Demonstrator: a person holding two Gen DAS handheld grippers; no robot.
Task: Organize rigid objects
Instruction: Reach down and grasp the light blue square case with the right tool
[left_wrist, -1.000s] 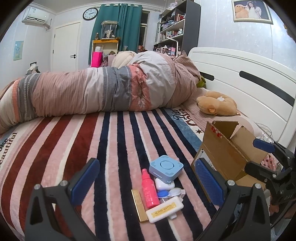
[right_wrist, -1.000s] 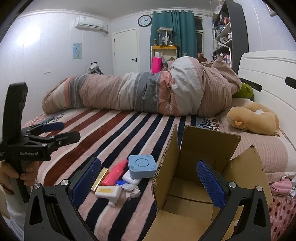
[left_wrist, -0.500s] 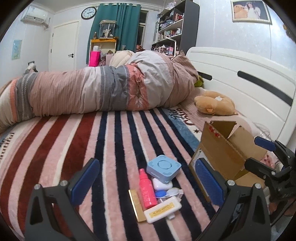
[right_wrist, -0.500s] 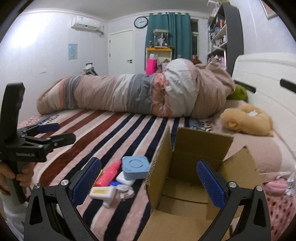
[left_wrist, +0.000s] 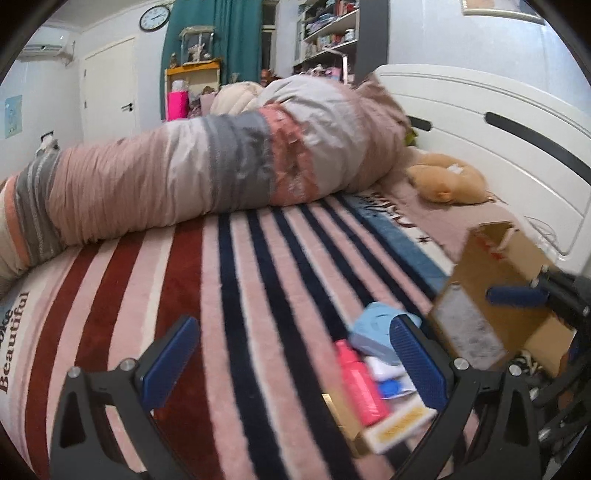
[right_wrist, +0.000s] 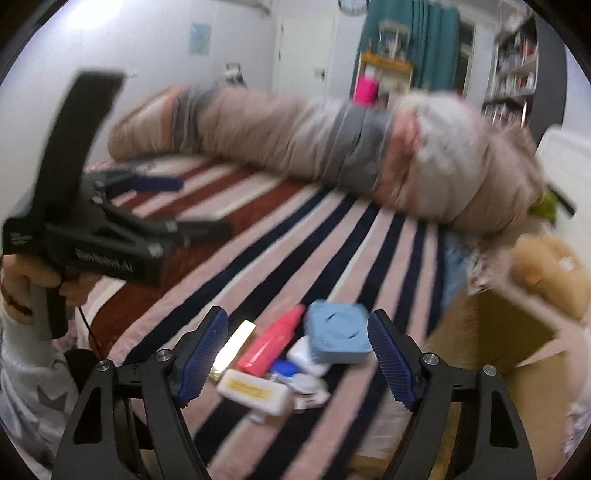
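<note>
The left gripper (left_wrist: 291, 362) is hanging empty, fingers apart, left of the pile. The right gripper (right_wrist: 295, 354), also spread and empty, is framing the pink bottle (right_wrist: 271, 345) and blue case (right_wrist: 338, 336), left of the box (right_wrist: 498, 332). Closing here is risking a two-item pinch, scattering the pile.
</note>
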